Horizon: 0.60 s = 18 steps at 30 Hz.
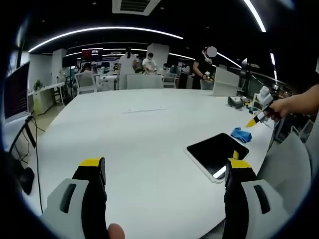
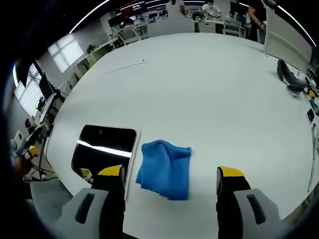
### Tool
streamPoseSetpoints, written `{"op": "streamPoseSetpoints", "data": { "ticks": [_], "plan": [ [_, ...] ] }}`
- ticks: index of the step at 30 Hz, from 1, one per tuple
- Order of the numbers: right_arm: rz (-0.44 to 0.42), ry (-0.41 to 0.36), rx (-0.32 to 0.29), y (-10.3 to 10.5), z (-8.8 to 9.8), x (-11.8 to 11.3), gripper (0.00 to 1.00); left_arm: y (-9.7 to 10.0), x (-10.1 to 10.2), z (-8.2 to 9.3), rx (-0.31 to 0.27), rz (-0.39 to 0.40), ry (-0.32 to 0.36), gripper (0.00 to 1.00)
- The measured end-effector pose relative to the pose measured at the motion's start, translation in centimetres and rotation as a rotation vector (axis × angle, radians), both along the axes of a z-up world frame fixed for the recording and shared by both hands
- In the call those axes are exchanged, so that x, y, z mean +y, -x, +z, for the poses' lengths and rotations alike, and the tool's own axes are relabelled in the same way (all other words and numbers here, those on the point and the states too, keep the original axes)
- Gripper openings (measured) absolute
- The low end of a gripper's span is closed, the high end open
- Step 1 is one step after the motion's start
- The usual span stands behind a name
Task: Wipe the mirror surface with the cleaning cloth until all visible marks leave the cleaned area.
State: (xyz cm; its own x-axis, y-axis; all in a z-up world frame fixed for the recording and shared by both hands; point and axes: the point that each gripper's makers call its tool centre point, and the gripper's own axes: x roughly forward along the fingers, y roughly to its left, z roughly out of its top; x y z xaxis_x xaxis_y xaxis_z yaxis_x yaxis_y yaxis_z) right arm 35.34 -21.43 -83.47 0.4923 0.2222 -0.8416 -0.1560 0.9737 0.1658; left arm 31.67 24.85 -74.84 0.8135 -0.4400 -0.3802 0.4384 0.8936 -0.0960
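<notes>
Lying between right fingers (image 2: 114, 181): cloth (image 2: 165, 169)

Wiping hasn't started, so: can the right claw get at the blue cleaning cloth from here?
Probably yes. The crumpled blue cleaning cloth lies on the white table just ahead of the open right claw, nothing between them; the dark rectangular mirror sits beside it.

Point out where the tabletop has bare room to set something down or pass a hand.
Broad bare table stretches beyond the blue cloth and mirror, out to the thin strip and the dark object by its edge. It is crowded only where cloth and mirror lie side by side.
</notes>
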Motion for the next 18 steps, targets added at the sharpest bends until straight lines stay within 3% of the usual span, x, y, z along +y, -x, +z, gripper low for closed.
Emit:
{"op": "streamPoseSetpoints", "data": {
  "ticks": [4,7,11,16,18],
  "plan": [
    [-0.007,-0.005,-0.007,-0.7,-0.9,0.9,0.68,0.6,0.6,-0.4,0.007,0.008,0.000,0.99],
    [0.001,0.027,0.008,-1.0,-2.1,0.7,0.55,0.9,0.9,-0.7,0.016,0.019,0.003,0.99],
    [-0.025,0.028,0.013,-1.0,-3.0,0.6,0.49,1.2,0.9,-1.0,0.022,0.016,-0.001,0.99],
    [-0.052,0.043,0.015,-1.0,-3.4,0.4,0.27,1.2,0.8,-1.1,0.023,0.025,0.007,0.99],
    [-0.057,0.029,0.019,-1.0,-3.5,0.6,0.27,1.0,0.7,-1.2,0.021,0.021,0.004,0.99]
  ]
}}
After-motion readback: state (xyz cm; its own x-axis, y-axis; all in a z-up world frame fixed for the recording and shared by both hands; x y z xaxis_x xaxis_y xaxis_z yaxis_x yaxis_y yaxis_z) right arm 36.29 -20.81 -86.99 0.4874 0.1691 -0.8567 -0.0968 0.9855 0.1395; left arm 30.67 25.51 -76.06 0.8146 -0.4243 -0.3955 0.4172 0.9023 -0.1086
